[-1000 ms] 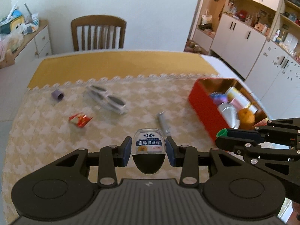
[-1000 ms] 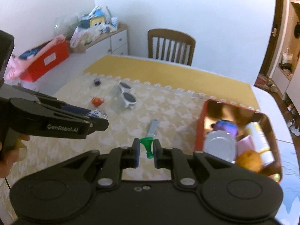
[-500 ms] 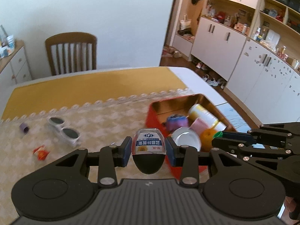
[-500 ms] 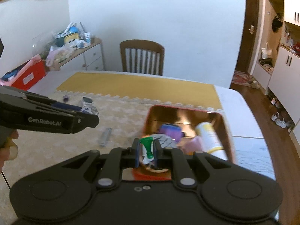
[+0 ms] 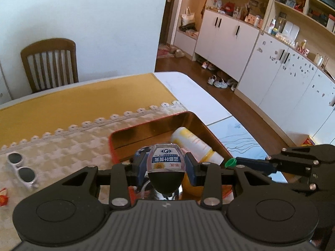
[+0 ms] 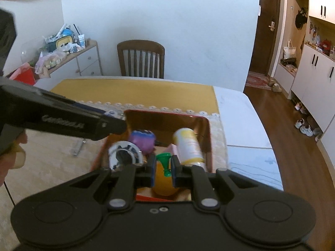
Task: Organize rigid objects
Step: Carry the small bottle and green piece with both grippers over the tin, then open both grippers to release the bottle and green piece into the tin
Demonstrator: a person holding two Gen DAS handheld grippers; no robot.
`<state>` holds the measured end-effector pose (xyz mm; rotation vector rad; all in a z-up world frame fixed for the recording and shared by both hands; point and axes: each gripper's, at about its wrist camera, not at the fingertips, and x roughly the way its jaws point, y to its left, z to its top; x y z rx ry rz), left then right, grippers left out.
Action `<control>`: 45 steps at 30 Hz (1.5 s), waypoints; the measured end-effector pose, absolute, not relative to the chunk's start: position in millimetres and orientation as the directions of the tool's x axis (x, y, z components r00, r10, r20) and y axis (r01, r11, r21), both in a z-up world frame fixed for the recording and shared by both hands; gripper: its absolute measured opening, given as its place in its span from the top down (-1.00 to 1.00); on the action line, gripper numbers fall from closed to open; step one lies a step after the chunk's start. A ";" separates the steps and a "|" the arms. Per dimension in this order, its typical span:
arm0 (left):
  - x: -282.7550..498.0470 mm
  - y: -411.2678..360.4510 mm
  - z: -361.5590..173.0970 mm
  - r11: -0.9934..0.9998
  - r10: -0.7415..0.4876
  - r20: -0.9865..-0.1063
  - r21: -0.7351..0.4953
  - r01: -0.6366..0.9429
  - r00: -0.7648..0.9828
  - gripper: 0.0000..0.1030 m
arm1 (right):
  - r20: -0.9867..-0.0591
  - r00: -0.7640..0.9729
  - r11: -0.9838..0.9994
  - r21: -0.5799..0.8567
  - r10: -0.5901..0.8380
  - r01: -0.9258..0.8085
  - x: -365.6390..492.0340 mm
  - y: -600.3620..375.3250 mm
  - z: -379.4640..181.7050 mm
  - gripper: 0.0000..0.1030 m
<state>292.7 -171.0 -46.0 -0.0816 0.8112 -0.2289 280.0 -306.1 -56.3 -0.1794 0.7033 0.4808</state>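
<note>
Left gripper [image 5: 166, 165] is clamping a small bottle [image 5: 166, 161] (blue eye label, dark cap toward camera) at lower centre of frame, hanging over the red box [image 5: 146, 123]. Right gripper [image 6: 163, 166] is pinching a green funnel [image 6: 164, 161], centre frame, over the same box. Sunglasses [image 5: 21, 168] are lying at left edge.

1. Red box [image 5: 211, 133] — interior walls glossy, metallic, copper-toned, mirror-like.
2. Small bottle [image 5: 166, 163] — clear glossy plastic, printed paper label, matt black cap.
3. Green funnel-shaped piece [image 6: 164, 163] — smooth plastic.
4. Bench [image 5: 62, 146] cloth — textured cream weave with lace edging; plain yellow cloth [image 5: 73, 106] behind.
5. Chair [image 6: 140, 59] — dark varnished wood.
6. Sunglasses [image 5: 22, 170] — glossy white plastic frame.
</note>
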 end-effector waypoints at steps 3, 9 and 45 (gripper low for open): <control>309.0 -183.2 -53.8 0.973 -0.229 -0.723 -0.155 0.170 0.652 0.26 | -0.670 0.648 0.872 -0.003 0.362 -0.490 289.0 -311.0 -62.4 0.76; 334.8 -205.5 -69.5 0.975 -0.217 -0.754 -0.141 0.170 0.619 0.26 | -0.691 0.626 0.861 -0.010 0.361 -0.508 306.8 -314.3 -73.9 0.76; 349.5 -217.6 -91.5 0.983 -0.183 -0.789 -0.138 0.121 0.587 -0.19 | -0.712 0.600 0.853 -0.001 0.365 -0.521 323.5 -322.1 -87.3 0.52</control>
